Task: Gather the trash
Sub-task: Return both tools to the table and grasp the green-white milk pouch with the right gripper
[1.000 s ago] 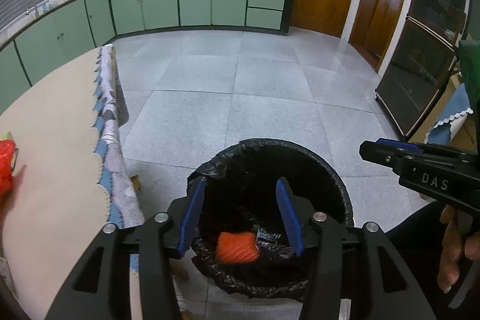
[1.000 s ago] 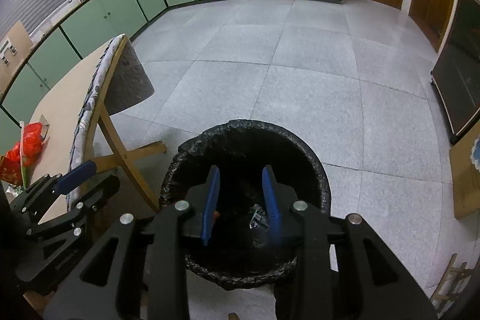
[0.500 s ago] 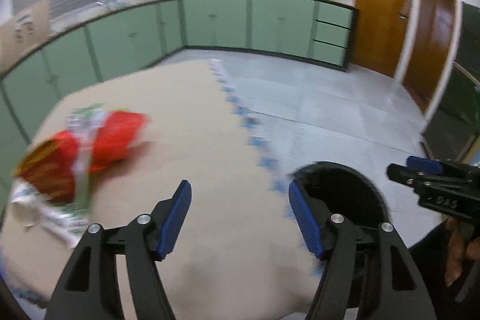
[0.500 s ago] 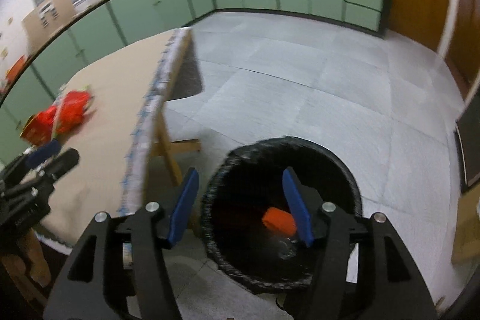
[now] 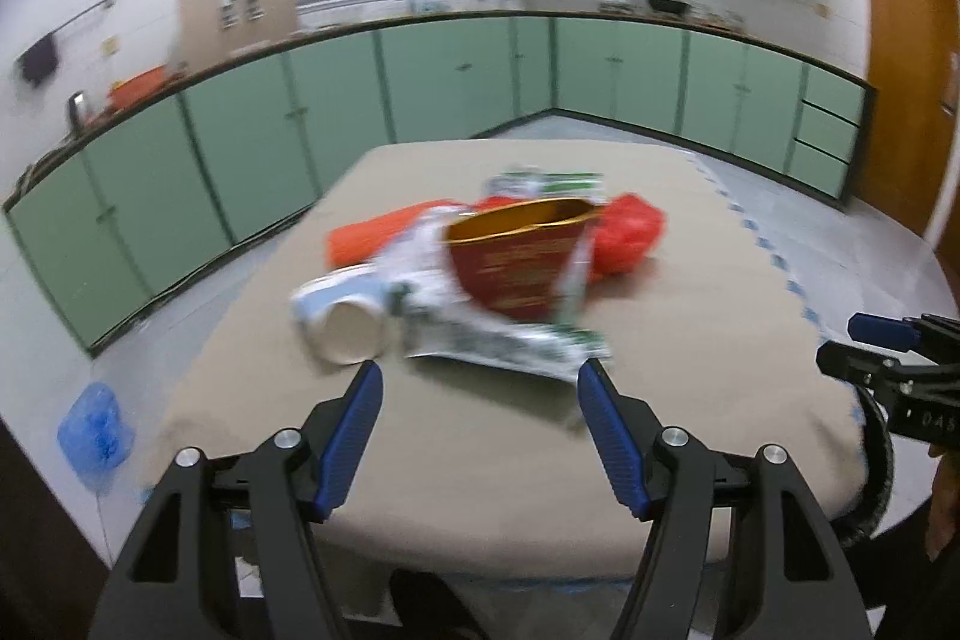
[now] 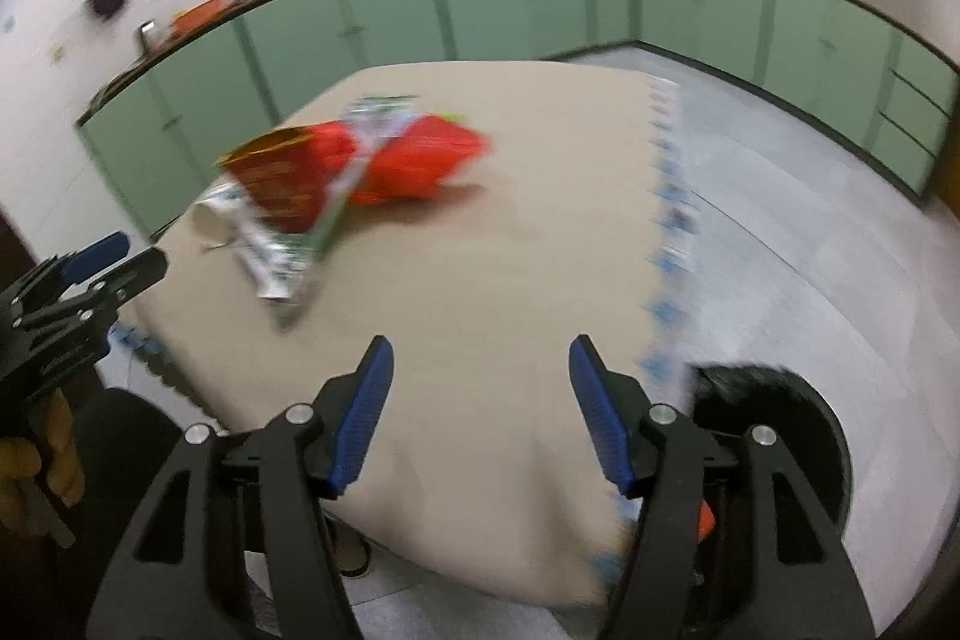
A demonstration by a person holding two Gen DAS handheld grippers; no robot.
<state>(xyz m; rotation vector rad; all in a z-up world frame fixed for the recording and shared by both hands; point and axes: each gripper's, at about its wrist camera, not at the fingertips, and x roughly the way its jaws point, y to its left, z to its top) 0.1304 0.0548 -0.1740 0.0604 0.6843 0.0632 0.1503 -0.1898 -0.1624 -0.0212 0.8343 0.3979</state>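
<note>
Trash pile (image 5: 510,274) sits mid-bench (image 5: 690,388), within reach. Left hand-held gripper (image 5: 480,430) & right hand-held gripper (image 6: 480,406) both empty; right's jaws just widened, aimed for next grab.

Crumpled red and green wrappers (image 5: 516,274) heaped beside a tipped cup (image 5: 351,334).

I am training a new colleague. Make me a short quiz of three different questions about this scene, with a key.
1. True or false: the left hand-held gripper holds a piece of trash.
2. Which item of the pile lies nearest the left hand-held gripper? A) white paper cup B) red plastic bag C) dark red carton
3. Fill in: the black trash bin stands on the ____, beside the table.

Key: 1 false, both hand-held grippers are open and empty; 2 A; 3 floor.
</note>
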